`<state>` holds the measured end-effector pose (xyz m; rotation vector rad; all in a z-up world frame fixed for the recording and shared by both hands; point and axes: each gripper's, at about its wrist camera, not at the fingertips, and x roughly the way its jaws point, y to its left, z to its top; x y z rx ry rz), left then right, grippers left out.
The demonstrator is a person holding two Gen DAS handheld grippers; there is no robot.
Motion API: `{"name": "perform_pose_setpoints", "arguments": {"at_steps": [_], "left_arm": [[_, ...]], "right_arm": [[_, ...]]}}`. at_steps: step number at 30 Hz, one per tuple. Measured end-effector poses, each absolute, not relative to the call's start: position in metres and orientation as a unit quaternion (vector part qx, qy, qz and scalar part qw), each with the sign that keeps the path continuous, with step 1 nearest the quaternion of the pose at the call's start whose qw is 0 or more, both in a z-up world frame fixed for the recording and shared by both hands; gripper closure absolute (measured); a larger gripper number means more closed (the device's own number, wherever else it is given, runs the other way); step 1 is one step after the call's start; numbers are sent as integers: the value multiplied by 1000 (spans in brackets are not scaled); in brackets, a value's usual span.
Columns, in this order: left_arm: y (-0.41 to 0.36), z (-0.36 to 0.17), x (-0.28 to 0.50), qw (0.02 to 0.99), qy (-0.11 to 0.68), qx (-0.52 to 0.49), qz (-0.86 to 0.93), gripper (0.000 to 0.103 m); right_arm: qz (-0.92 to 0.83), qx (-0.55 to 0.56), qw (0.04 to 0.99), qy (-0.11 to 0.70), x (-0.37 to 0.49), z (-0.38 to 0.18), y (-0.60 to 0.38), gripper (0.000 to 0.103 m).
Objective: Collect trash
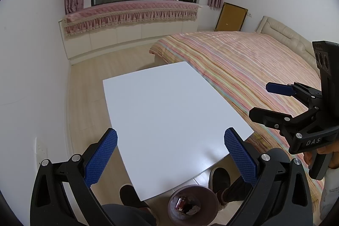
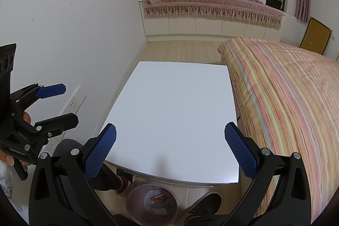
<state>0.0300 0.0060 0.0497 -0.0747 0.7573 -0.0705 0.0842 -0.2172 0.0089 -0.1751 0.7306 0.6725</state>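
A bare white table point(image 1: 165, 111) stands in front of me; it also shows in the right wrist view point(image 2: 178, 105). A translucent purple trash bin point(image 1: 191, 203) sits on the floor below the table's near edge, with a red wrapper and crumpled paper inside; it also shows in the right wrist view point(image 2: 152, 202). My left gripper point(image 1: 170, 156) is open and empty above the table's near edge. My right gripper point(image 2: 169, 154) is open and empty beside it. Each gripper shows in the other's view: the right point(image 1: 260, 101) and the left point(image 2: 70, 103).
A bed with a striped cover point(image 1: 243, 69) lies along the table's right side. A white wall with sockets point(image 2: 76, 99) is on the left. The person's dark shoes point(image 1: 219, 178) stand by the bin. A window seat point(image 1: 131, 12) is at the back.
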Motion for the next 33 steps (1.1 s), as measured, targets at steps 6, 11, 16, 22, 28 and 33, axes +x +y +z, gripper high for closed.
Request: {"name": "perform_pose_setpoints", "arguments": {"at_steps": [6, 11, 16, 22, 28, 33], "left_arm": [[5, 50, 31, 928, 370, -36, -35, 6], [5, 49, 30, 928, 370, -36, -35, 6], [5, 49, 30, 928, 370, -35, -38, 6], [5, 48, 30, 928, 369, -36, -38, 6], [7, 47, 30, 927, 370, -36, -39, 6], [8, 46, 32, 926, 373, -34, -41, 6]], "right_arm": [[322, -84, 876, 350, 84, 8, -218, 3], [322, -84, 876, 350, 83, 8, -218, 3], [322, -84, 876, 350, 83, 8, -219, 3], [322, -85, 875, 350, 84, 8, -219, 3], [322, -86, 875, 351, 84, 6, -222, 3], [322, -89, 874, 353, 84, 2, -221, 3]]}}
